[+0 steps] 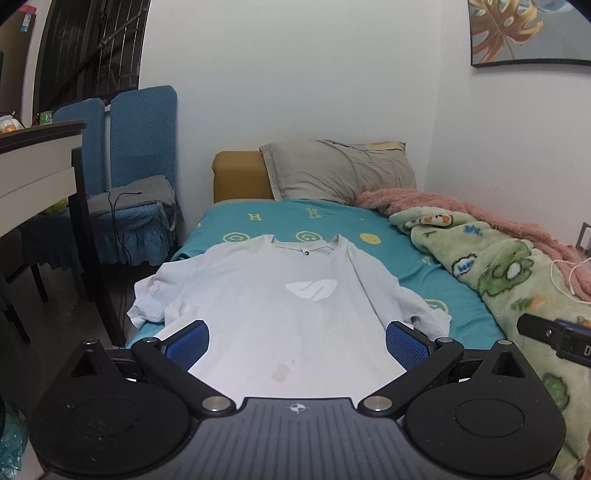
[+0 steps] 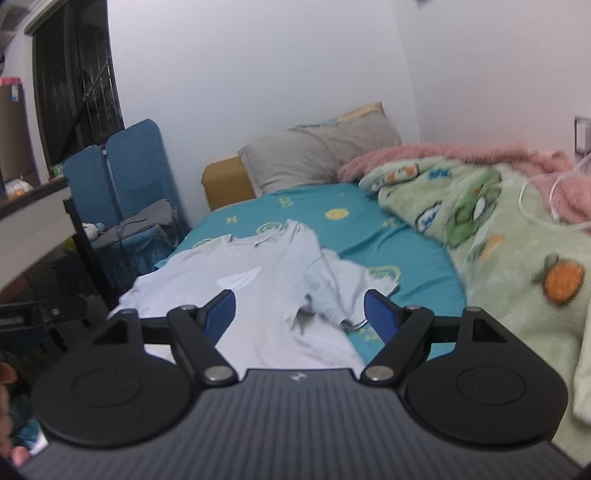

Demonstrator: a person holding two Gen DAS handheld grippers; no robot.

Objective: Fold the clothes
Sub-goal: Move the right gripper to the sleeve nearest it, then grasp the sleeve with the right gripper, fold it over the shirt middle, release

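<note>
White T-shirt [image 1: 280, 295] lies spread flat on teal bed sheet [image 1: 332, 221], collar toward pillow [image 1: 336, 170]. No fold visible; whole folding remains. Left gripper [image 1: 297, 341] and right gripper [image 2: 300, 314] above hem end, fingers wide apart, holding nothing.

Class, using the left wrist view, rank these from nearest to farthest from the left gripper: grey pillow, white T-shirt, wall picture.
1. White T-shirt: right ahead of the left gripper, on the bed.
2. Grey pillow: at the bed's head.
3. Wall picture: high, upper right.
</note>
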